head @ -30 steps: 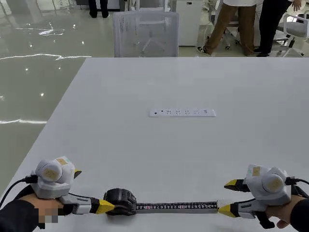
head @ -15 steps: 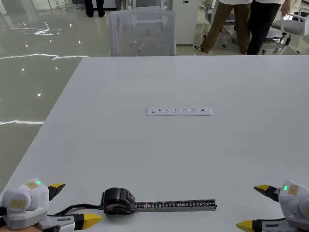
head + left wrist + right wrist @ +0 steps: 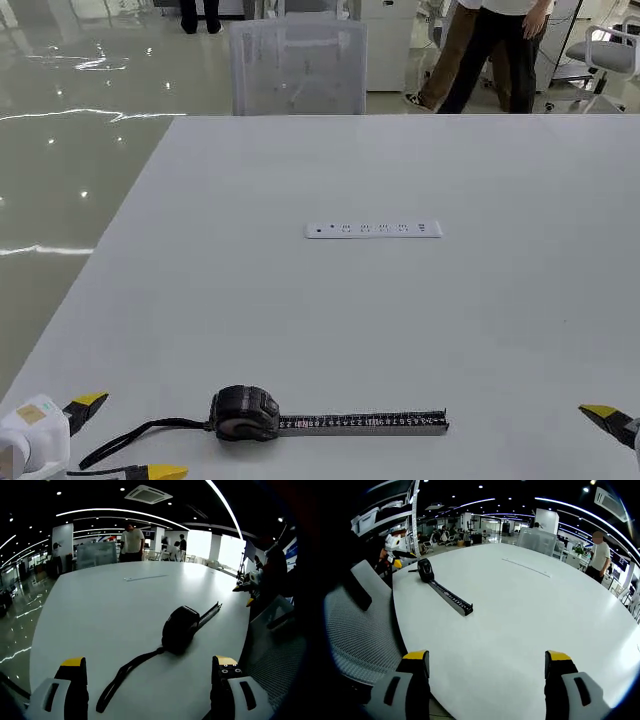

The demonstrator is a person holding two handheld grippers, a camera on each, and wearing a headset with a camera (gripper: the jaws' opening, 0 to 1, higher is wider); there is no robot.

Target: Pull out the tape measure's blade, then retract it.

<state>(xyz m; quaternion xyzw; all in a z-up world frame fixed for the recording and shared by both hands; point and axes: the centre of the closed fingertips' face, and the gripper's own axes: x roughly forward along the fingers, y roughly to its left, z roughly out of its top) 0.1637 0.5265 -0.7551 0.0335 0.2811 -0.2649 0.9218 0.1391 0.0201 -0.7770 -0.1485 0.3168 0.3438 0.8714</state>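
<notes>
Tape measure (image 3: 246,414) sits on the white table (image 3: 400,320) near my edge. Its blade (image 3: 365,423) lies out flat to the right and the wrist strap (image 3: 112,685) trails left.

Left gripper (image 3: 150,661): jaws wide, nothing held, case straight ahead but apart. Right gripper (image 3: 487,656): jaws wide, empty, well off the blade tip.

Risks:
- The blade lies extended with nothing holding it, so it is probably locked. It won't retract unless I release the lock.
- The unheld case could skid when the blade snaps in.
- A jaw could snag the strap.

The tape measure (image 3: 245,413) lies on the table (image 3: 400,320), the power strip (image 3: 373,230) behind it.
</notes>
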